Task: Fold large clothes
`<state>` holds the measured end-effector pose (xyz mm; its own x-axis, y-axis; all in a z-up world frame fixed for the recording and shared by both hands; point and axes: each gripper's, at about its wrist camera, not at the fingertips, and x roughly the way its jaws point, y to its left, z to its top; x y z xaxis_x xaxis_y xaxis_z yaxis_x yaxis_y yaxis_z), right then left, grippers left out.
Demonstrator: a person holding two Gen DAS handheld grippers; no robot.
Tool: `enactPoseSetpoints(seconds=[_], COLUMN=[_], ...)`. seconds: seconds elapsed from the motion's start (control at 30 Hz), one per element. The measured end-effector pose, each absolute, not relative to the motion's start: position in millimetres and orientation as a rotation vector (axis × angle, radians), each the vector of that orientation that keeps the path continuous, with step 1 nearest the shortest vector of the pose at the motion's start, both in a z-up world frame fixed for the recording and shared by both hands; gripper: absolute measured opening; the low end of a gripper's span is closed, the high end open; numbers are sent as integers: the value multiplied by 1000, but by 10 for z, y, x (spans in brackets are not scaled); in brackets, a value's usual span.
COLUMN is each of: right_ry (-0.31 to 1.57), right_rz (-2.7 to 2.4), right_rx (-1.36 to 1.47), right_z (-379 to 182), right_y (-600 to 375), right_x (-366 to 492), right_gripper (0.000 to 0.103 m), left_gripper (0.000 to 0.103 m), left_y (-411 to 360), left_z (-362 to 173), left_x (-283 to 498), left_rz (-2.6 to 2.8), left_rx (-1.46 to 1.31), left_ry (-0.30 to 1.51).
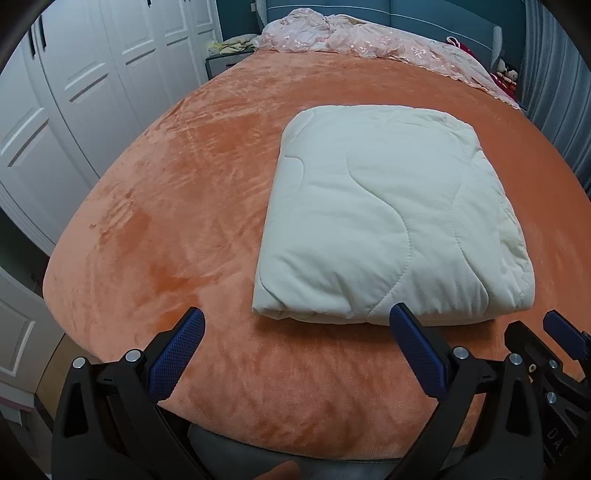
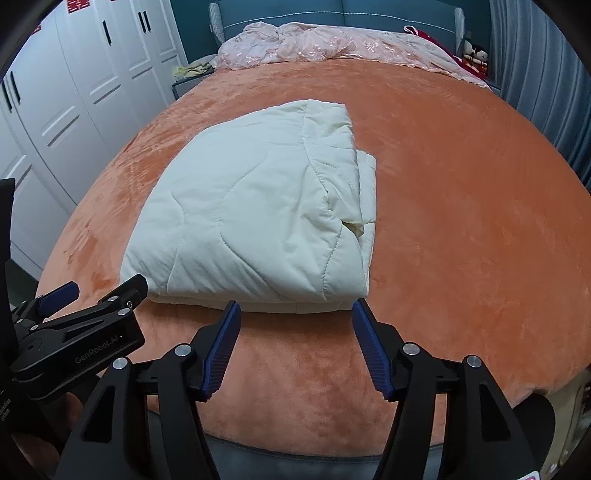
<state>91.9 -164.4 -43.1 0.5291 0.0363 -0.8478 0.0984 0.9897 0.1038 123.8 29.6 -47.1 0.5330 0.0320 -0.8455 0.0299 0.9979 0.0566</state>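
Note:
A cream quilted blanket [image 1: 391,218] lies folded into a thick rectangle on the orange bedspread [image 1: 177,206]; in the right wrist view the blanket [image 2: 255,206] shows its stacked layers along the right edge. My left gripper [image 1: 297,319] is open over the bedspread just short of the blanket's near edge, holding nothing. My right gripper [image 2: 295,310] is open too, its blue pads apart just in front of the near fold, with nothing between them. Each gripper shows at the other view's edge: the right gripper [image 1: 554,332] and the left gripper [image 2: 92,291].
A crumpled pink lace cover [image 2: 332,46] lies at the head of the bed against a blue headboard [image 2: 332,14]. White wardrobe doors [image 1: 74,92] line the left side. Grey curtains [image 2: 546,74] hang at the right. A bedside table [image 1: 225,59] carries yellowish items.

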Motion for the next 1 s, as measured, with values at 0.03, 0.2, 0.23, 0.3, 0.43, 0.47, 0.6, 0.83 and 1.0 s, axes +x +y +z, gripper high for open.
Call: enactPoseSetpoints(seconds=[0.03,0.2,0.23,0.3,0.43,0.47,0.6,0.83,1.0], right_ry=[1009,1000,999,995,993,993,993,976,954], right_rz=[-36,-33,-31,-29,-30,-31,-35,-36,-39], right_rx=[139,132,131,123,119,121,116,118,99], right_z=[-419,-387,-382,-370,-369,-372,-383,-338,-301], right_y=[-1618,-1577,-1572,-1547,-1527,-1529,-1510,-1481,-1458], right_x=[884,770,755,717,667,656,620,513,400], right_gripper=[63,64,64,64,64,64,64,64,64], left_gripper=[98,98,98,98,98,98,98,98,98], left_y=[286,235,231,224,226,230,225,248,270], left_z=[-466,-447,-443,-440,-440,-445,-466,-448,-439], left_x=[1210,1085,1062,1025,972,964,925,819,709], left_rz=[2,-1,-1,-4,3,2,7,1,7], left_rx=[72,100,104,107,108,105,114,111,104], left_ry=[1006,993,990,986,982,984,987,985,975])
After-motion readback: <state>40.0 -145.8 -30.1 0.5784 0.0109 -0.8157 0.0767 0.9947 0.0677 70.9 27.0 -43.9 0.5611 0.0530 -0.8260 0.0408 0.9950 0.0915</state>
